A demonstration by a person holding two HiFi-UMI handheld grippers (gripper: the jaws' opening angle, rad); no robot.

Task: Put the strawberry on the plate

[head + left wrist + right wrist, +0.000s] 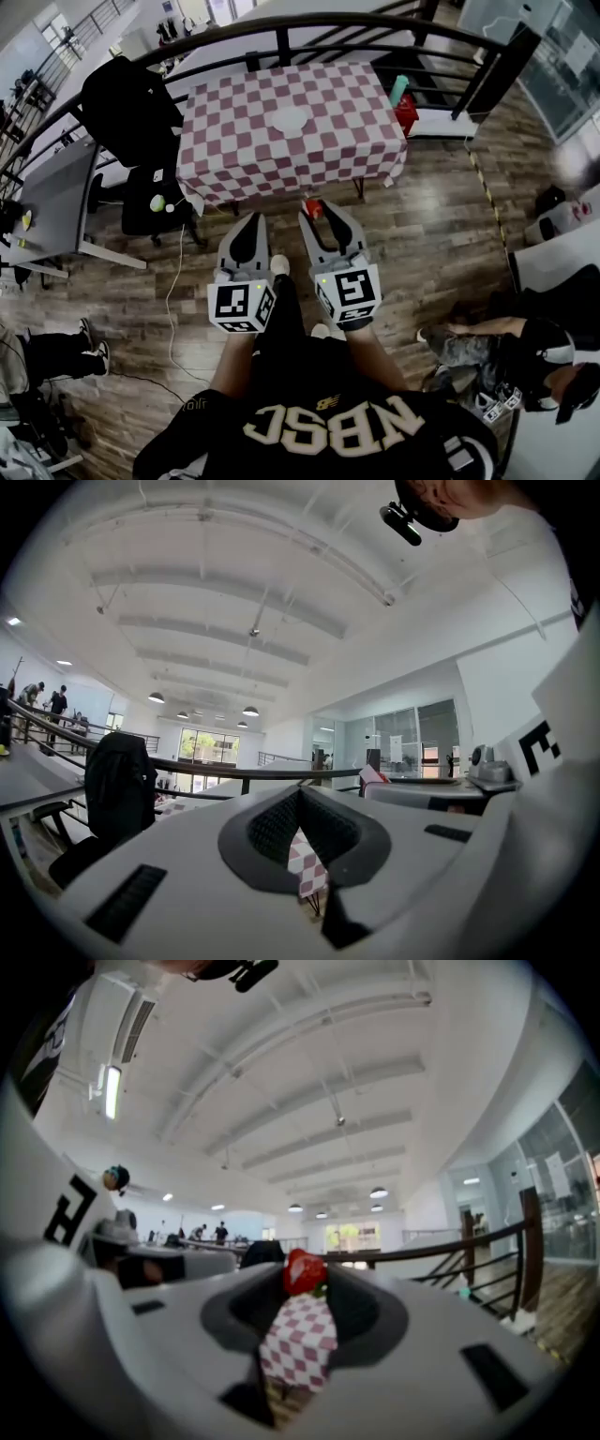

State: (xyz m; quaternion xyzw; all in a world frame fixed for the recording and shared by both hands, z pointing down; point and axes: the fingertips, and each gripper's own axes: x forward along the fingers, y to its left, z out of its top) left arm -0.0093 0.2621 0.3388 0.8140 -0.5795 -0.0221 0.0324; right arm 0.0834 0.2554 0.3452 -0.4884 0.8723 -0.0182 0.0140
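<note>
Looking down in the head view, the left gripper and right gripper are held side by side over a wooden floor, short of a table covered by a checked cloth. A white plate lies near the table's middle, and only this view shows it. The strawberry is a small red spot at the right gripper's tips, well apart from the plate.

The left gripper view makes plain what the head view leaves vague: its jaws meet at the tips with nothing between them. A sliver of the checked cloth shows through the gap lower down. A black jacket hangs at the left.

The right gripper view shows the strawberry pinched between the jaw tips, with green leaves at its lower right. The checked cloth lies below it and a railing stands off to the right.
</note>
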